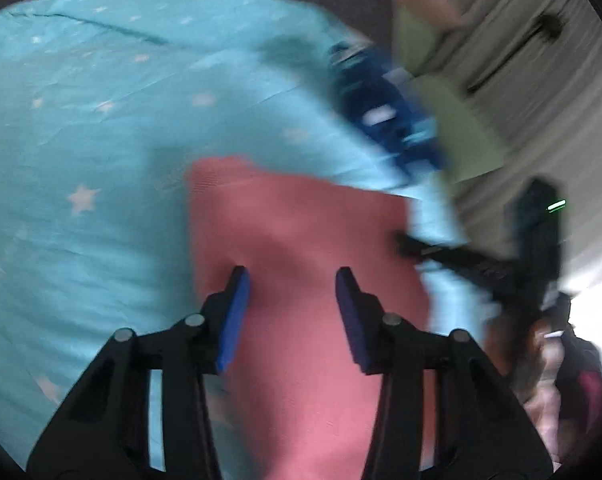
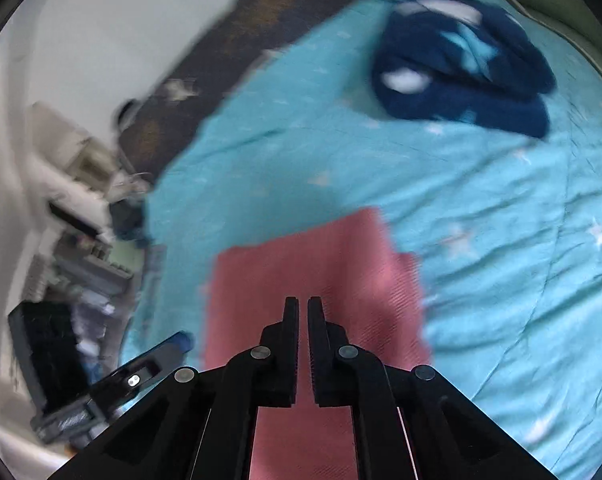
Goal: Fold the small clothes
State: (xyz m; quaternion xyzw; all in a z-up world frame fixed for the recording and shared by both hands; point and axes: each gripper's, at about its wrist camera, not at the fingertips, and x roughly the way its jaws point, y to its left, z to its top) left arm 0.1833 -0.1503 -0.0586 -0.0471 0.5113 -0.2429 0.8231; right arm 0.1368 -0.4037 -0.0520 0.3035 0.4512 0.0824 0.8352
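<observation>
Below me, a pink cloth (image 1: 301,248) lies flat on the turquoise star-printed bedspread (image 1: 81,128), and both of my grippers hang over it. My left gripper (image 1: 289,300) has its jaws parted, the blue pads (image 1: 233,316) standing apart with only the pink fabric showing beneath the gap; nothing is pinched between them. My right gripper (image 2: 302,316) is clenched nearly tight, a thin slit left between the fingers, and I see no fabric caught in it. A crumpled dark blue garment with light patches (image 2: 461,64) sits further off on the bedspread, well apart from the pink cloth. Everything is smeared with motion blur, so the cloth's edges are hard to read.
</observation>
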